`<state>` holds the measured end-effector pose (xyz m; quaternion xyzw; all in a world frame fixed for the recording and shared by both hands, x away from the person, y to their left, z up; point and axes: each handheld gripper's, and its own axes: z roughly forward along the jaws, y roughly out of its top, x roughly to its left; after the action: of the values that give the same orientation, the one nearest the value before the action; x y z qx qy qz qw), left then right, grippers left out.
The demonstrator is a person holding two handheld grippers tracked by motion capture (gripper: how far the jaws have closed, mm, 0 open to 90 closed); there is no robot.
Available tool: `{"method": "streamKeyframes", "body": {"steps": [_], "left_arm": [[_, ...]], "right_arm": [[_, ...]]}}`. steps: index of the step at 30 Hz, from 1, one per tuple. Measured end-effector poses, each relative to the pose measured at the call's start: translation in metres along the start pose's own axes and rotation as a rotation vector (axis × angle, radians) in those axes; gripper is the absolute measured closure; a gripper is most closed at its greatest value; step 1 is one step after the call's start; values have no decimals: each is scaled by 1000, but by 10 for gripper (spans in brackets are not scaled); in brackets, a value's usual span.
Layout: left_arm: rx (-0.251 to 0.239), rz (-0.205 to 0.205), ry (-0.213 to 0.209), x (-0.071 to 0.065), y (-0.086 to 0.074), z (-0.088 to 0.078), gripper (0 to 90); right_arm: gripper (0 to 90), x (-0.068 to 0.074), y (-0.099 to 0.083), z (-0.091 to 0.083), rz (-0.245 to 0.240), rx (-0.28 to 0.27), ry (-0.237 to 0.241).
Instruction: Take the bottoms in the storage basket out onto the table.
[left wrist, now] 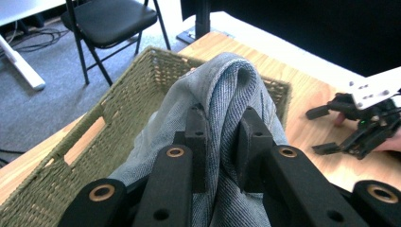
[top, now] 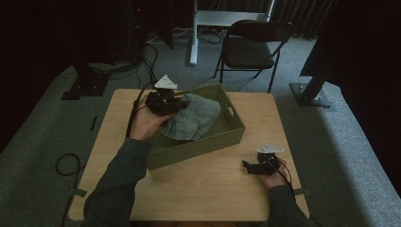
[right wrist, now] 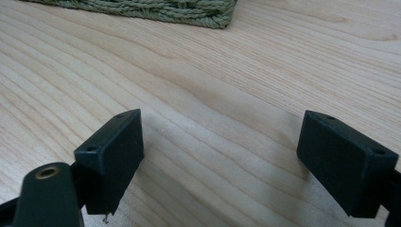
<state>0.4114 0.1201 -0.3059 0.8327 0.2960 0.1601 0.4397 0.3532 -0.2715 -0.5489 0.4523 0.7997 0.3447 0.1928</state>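
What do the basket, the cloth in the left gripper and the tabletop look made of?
Basket: green twisted cord or grass, woven, matte; braided strands show on its rim and walls.
Cloth: pale blue denim, soft; fine diagonal twill and a stitched seam show where the left gripper pinches a fold.
Tabletop: light wood or wood-look laminate, smooth satin; long grain lines, but which one is unclear.

Bare light wooden tabletop is lying open along the near edge and the right side. The green woven rectangular basket is occupying the centre and far left, its raised walls barring low passes. The bunched pale-blue denim garment is rising above the rim, crowding the interior.
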Motion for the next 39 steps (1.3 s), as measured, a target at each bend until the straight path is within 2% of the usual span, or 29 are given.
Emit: {"method": "streamKeyframes", "body": {"steps": [4, 8, 10, 14, 17, 18, 24, 29, 35, 39], "left_arm": [[-25, -6, -11, -3, 2, -7, 786], [-43, 2, -32, -11, 5, -17, 786], [-55, -5, -46, -16, 5, -21, 786], [-60, 8, -69, -27, 3, -23, 787], [-61, 20, -82, -34, 3, -24, 788], [-61, 35, -94, -41, 4, -25, 788], [-63, 80, -121, -61, 8, -26, 789], [-75, 104, -176, -77, 8, -25, 790], [-63, 150, -200, -94, 6, -21, 790], [-53, 150, -226, -103, -1, -15, 790]], "right_arm": [[154, 0, 0, 0, 0, 0, 0], [154, 0, 0, 0, -1, 0, 0], [154, 0, 0, 0, 0, 0, 0], [154, 0, 0, 0, 0, 1, 1], [154, 0, 0, 0, 0, 1, 1], [154, 0, 0, 0, 0, 1, 1], [154, 0, 0, 0, 0, 1, 1], [154, 0, 0, 0, 1, 0, 1], [154, 0, 0, 0, 1, 1, 0], [154, 0, 0, 0, 1, 1, 0]]}}
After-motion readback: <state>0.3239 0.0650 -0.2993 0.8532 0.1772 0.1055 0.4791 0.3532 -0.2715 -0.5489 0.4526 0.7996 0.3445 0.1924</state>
